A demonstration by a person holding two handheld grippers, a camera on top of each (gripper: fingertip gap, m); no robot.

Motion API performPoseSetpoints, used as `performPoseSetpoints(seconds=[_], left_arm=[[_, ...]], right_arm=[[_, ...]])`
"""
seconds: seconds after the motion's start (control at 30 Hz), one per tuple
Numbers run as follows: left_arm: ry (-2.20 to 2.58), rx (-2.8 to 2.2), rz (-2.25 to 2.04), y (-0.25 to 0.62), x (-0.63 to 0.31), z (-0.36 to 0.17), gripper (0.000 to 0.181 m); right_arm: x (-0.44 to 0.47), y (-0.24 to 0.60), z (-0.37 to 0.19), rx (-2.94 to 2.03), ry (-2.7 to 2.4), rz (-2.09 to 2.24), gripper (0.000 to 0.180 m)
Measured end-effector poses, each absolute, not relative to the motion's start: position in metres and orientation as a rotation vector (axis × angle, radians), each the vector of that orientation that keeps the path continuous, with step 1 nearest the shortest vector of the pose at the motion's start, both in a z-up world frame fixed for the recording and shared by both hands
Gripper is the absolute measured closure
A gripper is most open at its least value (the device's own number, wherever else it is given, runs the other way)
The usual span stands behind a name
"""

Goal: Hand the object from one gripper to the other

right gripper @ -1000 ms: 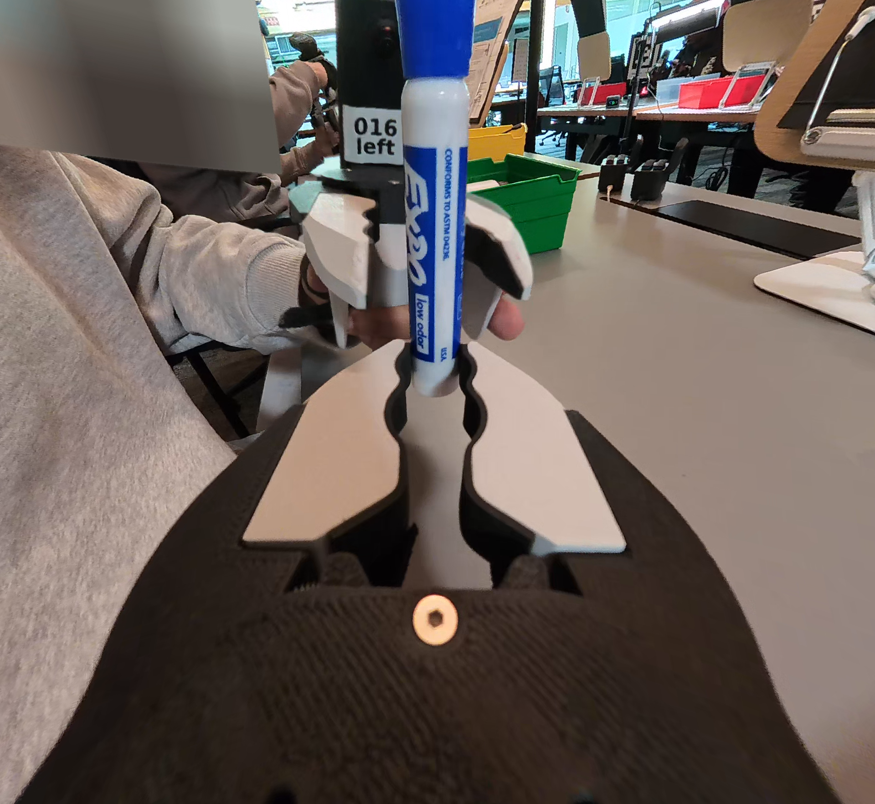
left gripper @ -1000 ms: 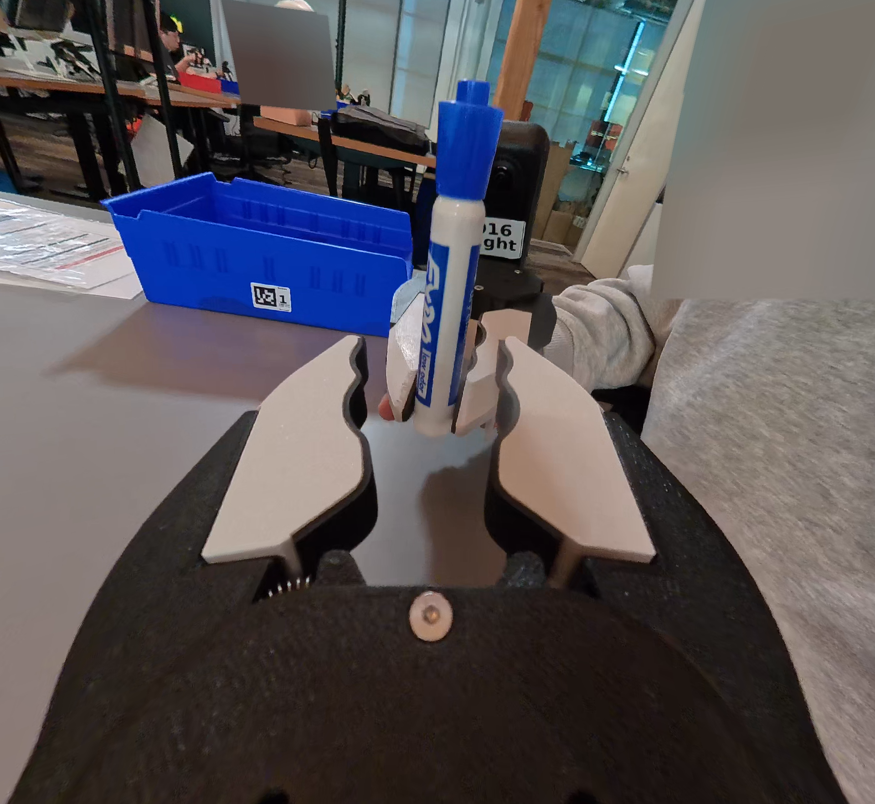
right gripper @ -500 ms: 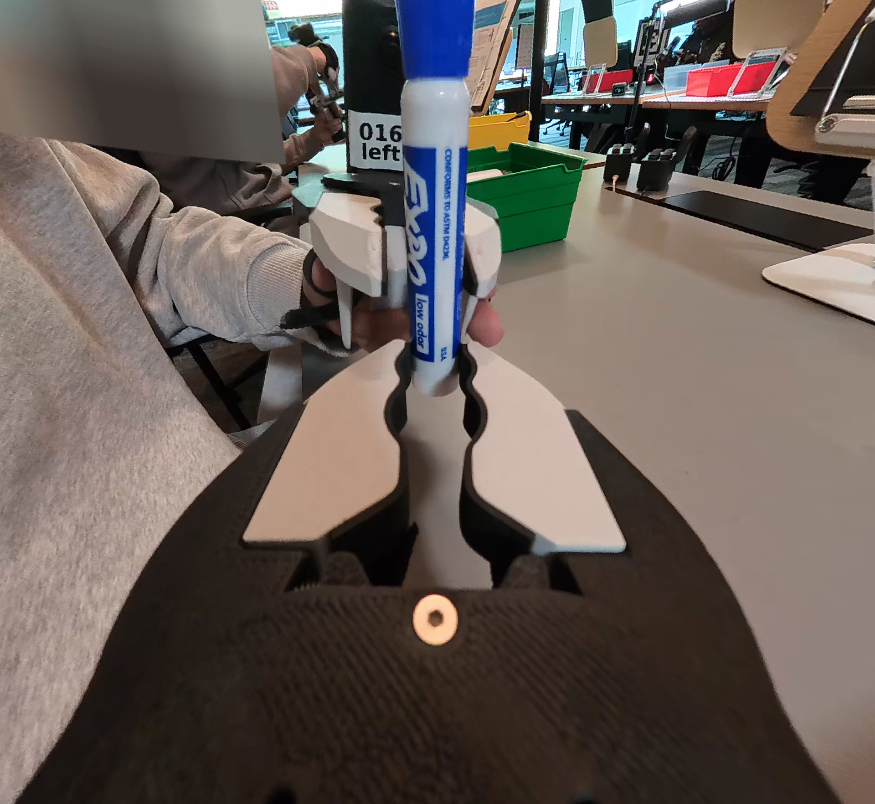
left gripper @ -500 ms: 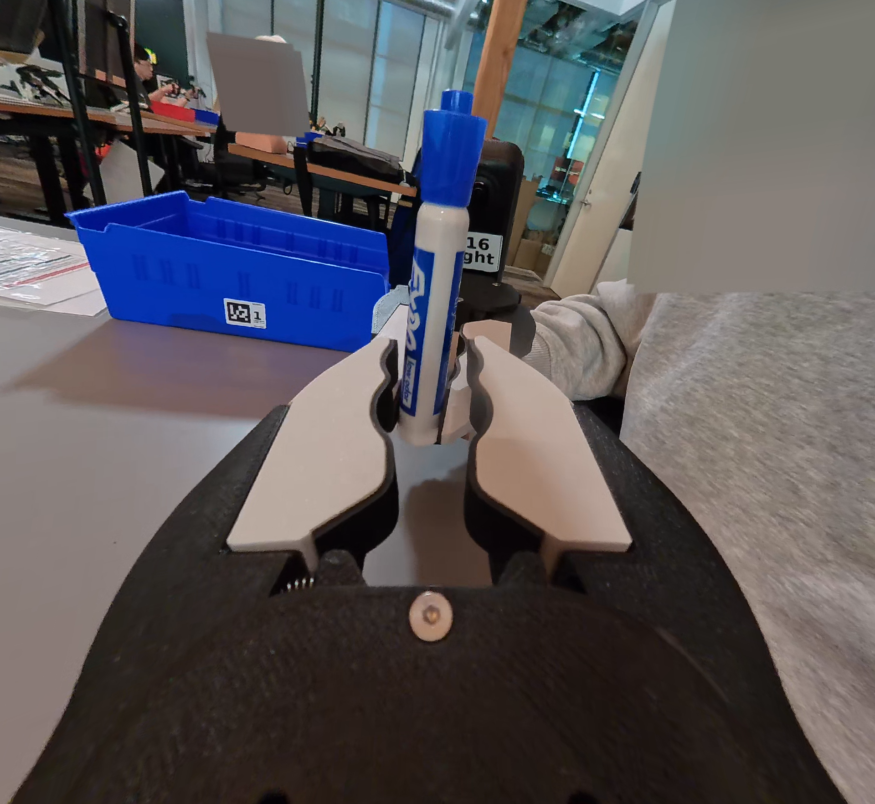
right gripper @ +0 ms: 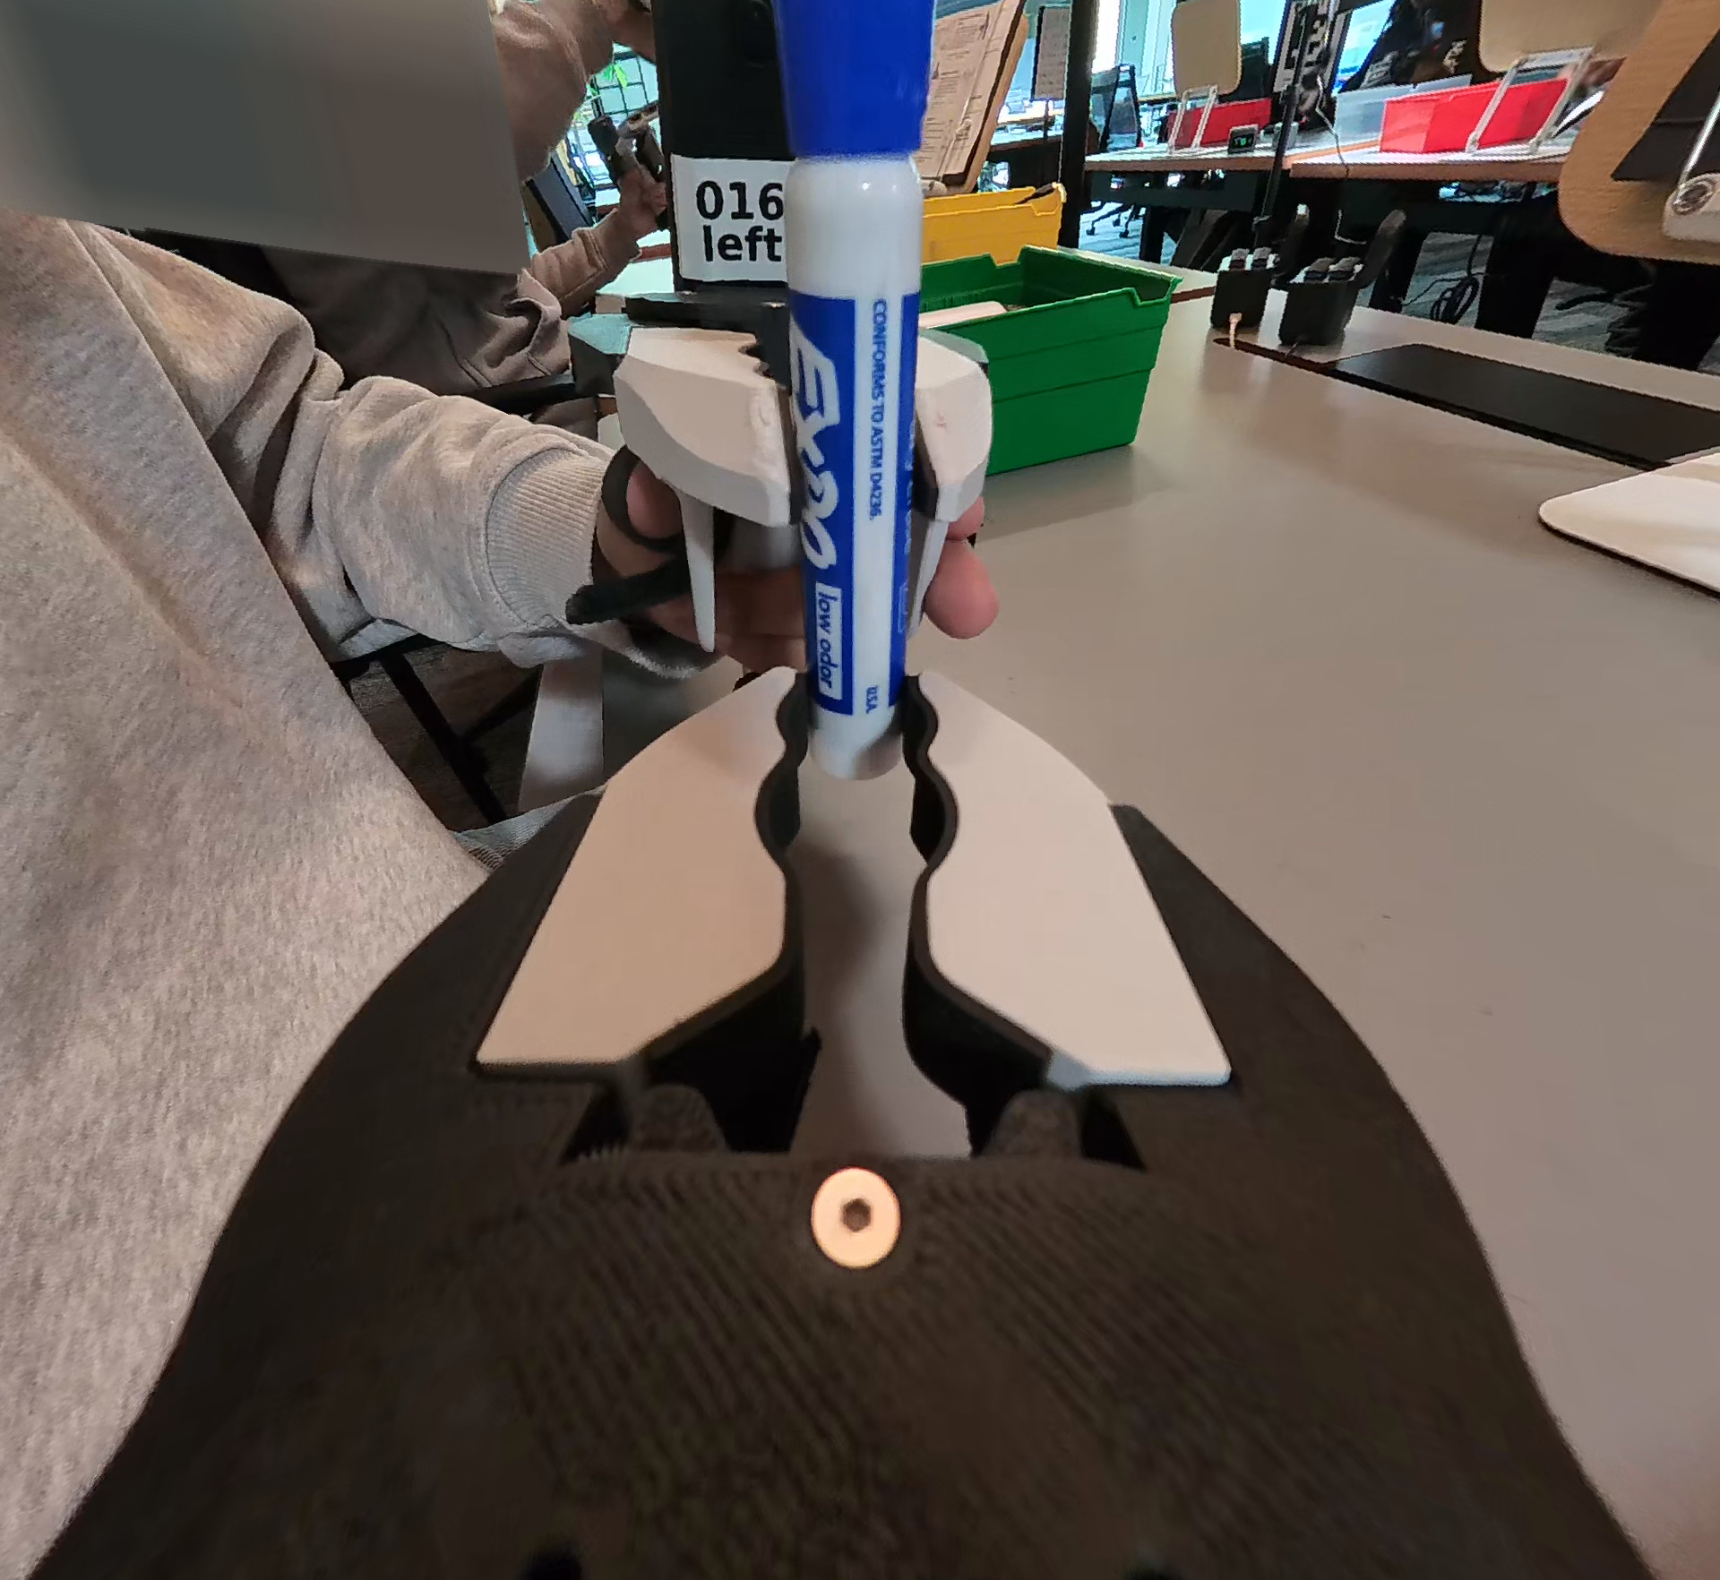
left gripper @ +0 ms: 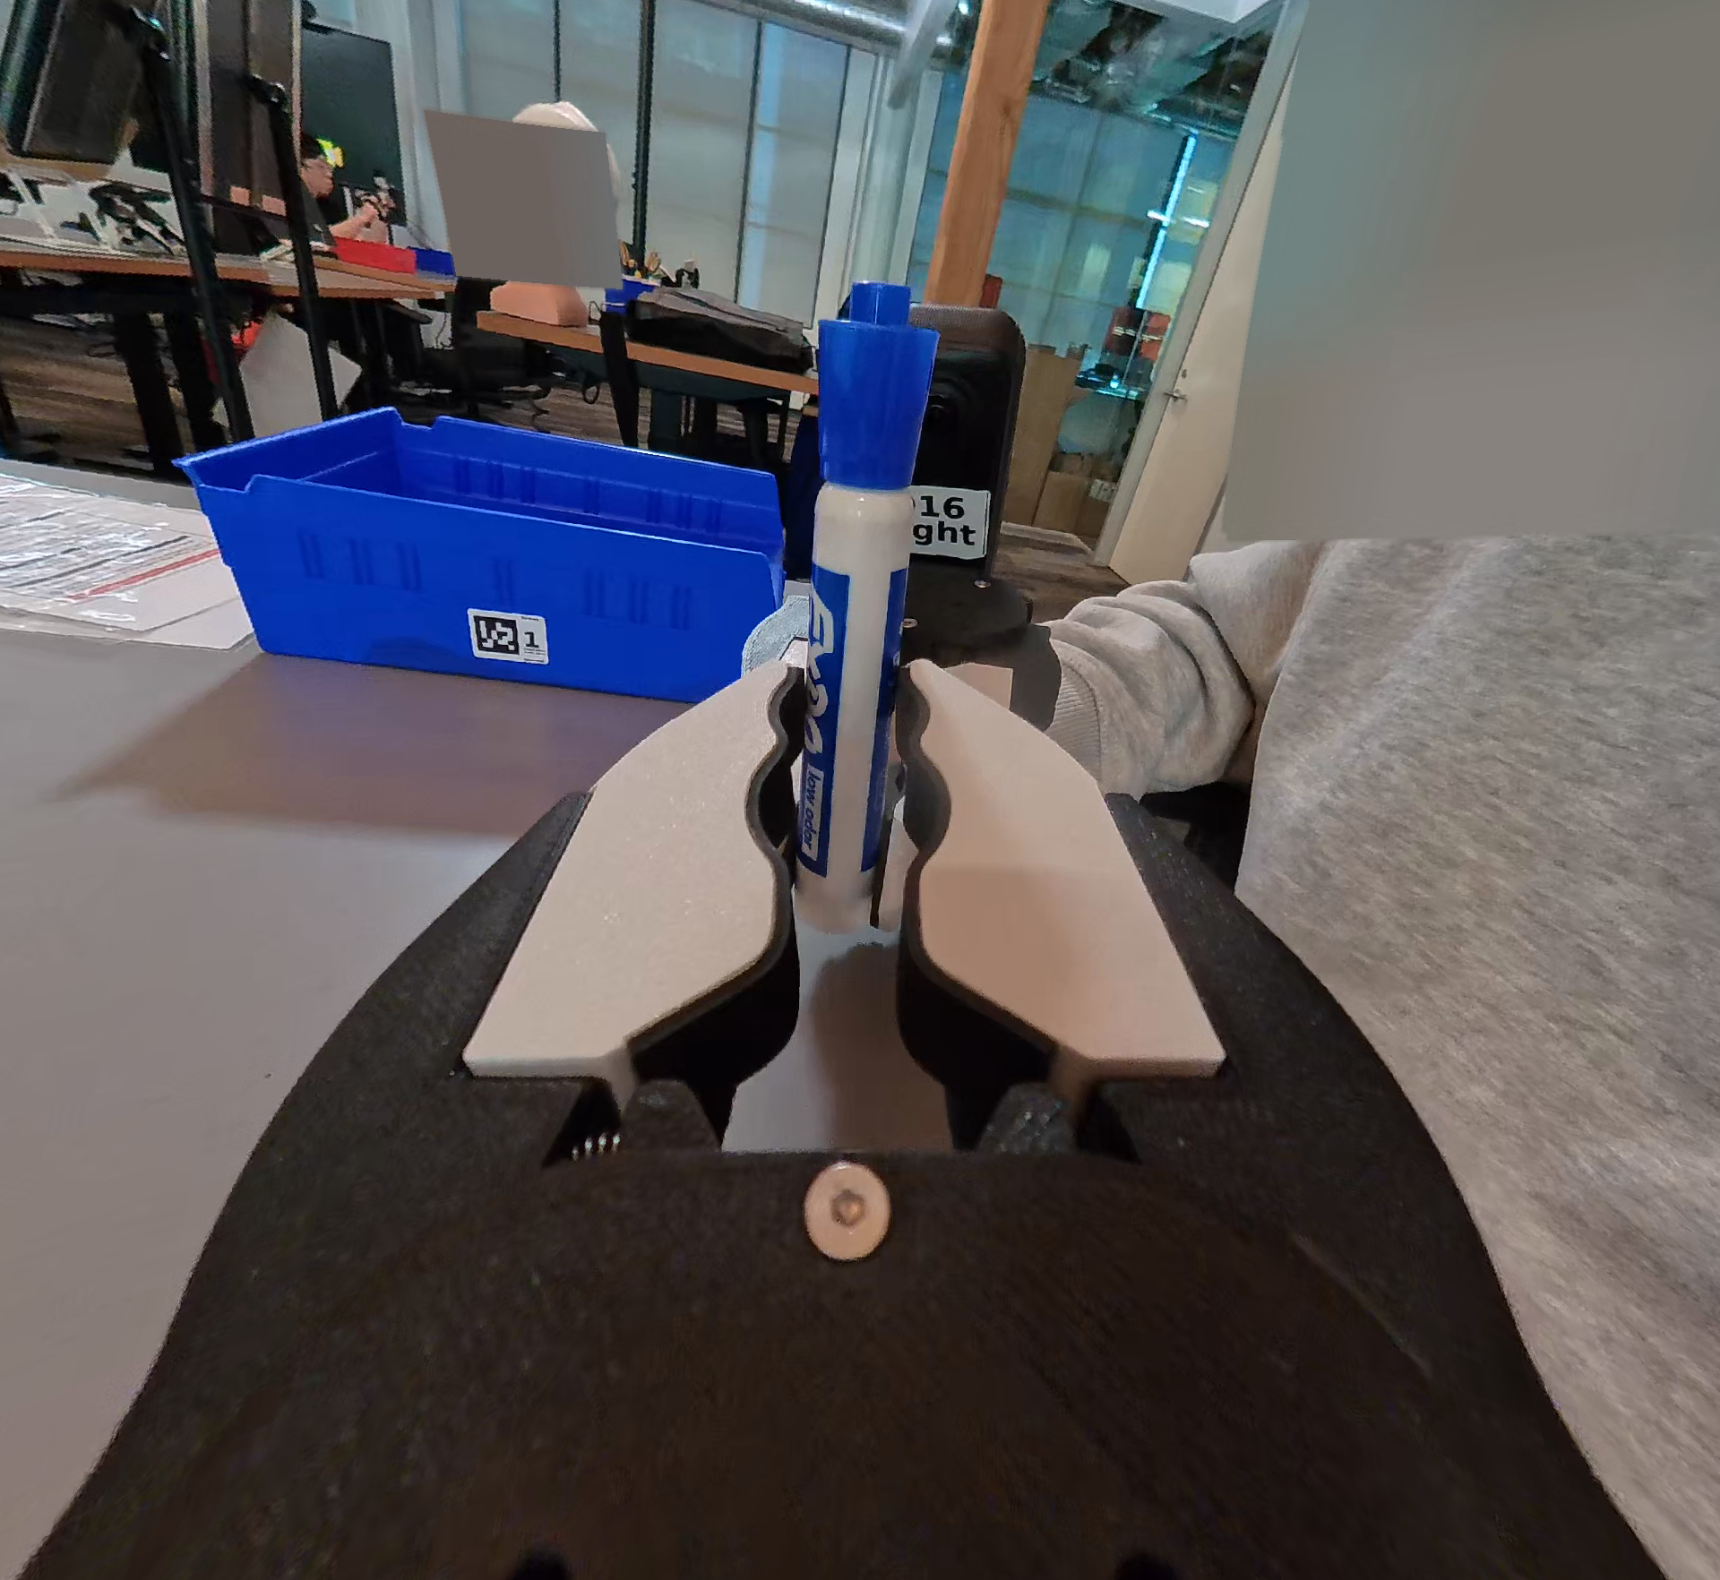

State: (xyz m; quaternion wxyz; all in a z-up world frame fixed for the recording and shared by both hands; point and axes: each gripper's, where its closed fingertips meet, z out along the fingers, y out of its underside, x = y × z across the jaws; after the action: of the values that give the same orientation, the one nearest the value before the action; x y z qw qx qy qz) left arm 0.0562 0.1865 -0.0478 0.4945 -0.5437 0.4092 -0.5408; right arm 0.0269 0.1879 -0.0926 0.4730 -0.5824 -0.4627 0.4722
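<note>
**One marker, two sets of jaws**

Standing upright in the air above the grey surface: one white marker with a blue cap on top, blue label band facing both cameras. Gripping it low on the barrel, just above the rounded bottom end: the right gripper, jaws narrowed onto it at their tips. Clamping it higher, around the middle of the label: the left gripper, jaws likewise closed against both sides of the barrel. Facing each other across the marker, two grippers in all, each showing in the other's view behind the barrel. Wrapping the left gripper's handle: one bare hand in a grey sleeve. Sitting farther off on the surface: one blue bin to one side, one green bin with one yellow bin behind it to the other.
</note>
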Motion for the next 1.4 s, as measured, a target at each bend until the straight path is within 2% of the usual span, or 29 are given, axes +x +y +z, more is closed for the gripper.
performPoseSetpoints(seconds=[0.13,0.3,0.53,0.83,1.4], left_arm=[[0.995,-1.319,-1.296,0.187,0.056,-0.049,0.162],[0.98,-1.33,-1.263,0.193,0.053,-0.049,0.162],[0.946,-1.347,-1.258,0.201,0.048,-0.051,0.162],[0.974,-1.373,-1.274,0.199,0.054,-0.064,0.162],[1.049,-1.386,-1.304,0.183,0.067,-0.078,0.162]], right_arm=[[0.027,0.189,-0.093,-1.428,-1.123,1.154,0.159],[0.029,0.195,-0.097,-1.447,-1.109,1.152,0.142],[0.041,0.207,-0.081,-1.423,-1.022,1.153,0.135],[0.053,0.204,-0.042,-1.316,-0.945,1.132,0.14],[0.049,0.194,-0.039,-1.309,-0.976,1.145,0.155]])
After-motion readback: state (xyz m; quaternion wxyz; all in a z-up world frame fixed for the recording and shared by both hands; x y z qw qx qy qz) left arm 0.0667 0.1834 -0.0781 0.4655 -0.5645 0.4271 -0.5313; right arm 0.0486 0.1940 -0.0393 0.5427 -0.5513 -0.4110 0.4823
